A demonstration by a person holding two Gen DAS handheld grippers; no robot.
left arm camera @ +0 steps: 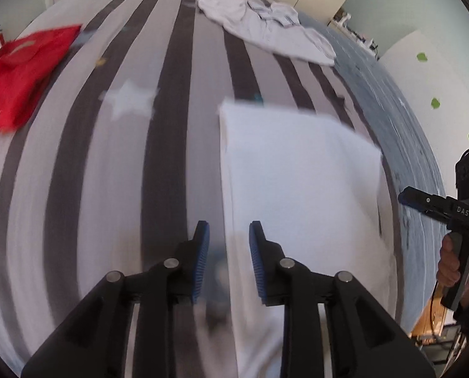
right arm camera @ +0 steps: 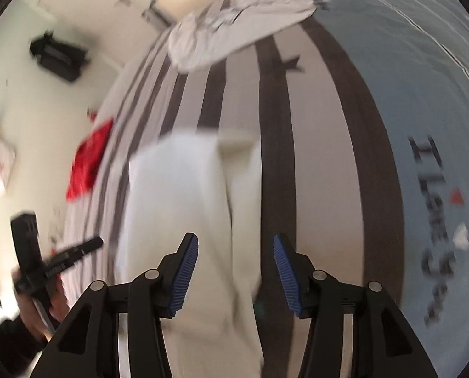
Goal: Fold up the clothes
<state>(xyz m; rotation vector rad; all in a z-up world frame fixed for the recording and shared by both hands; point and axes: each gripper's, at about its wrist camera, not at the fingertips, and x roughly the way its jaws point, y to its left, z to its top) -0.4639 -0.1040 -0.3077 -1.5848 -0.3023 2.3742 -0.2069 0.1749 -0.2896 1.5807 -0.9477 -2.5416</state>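
A folded white garment [left arm camera: 297,182] lies flat on the striped bed cover [left arm camera: 171,126]. My left gripper [left arm camera: 229,231] hovers over the garment's near left edge, jaws open a little, and the blue pads press on nothing. In the right wrist view the same white garment [right arm camera: 177,195] lies below my right gripper [right arm camera: 236,244], which is open wider with the fabric's right fold beneath the gap, not gripped. Each gripper shows in the other's view: the right gripper [left arm camera: 406,197] at the garment's right side, and the left gripper [right arm camera: 96,242] at its left, both hand-held.
A folded red garment [left arm camera: 23,75] lies at the bed's left edge. A crumpled white garment [left arm camera: 266,25] sits at the far end. A blue-grey sheet with lettering [right arm camera: 423,126] covers the bed's right side. A black bag [right arm camera: 58,53] stands on the floor.
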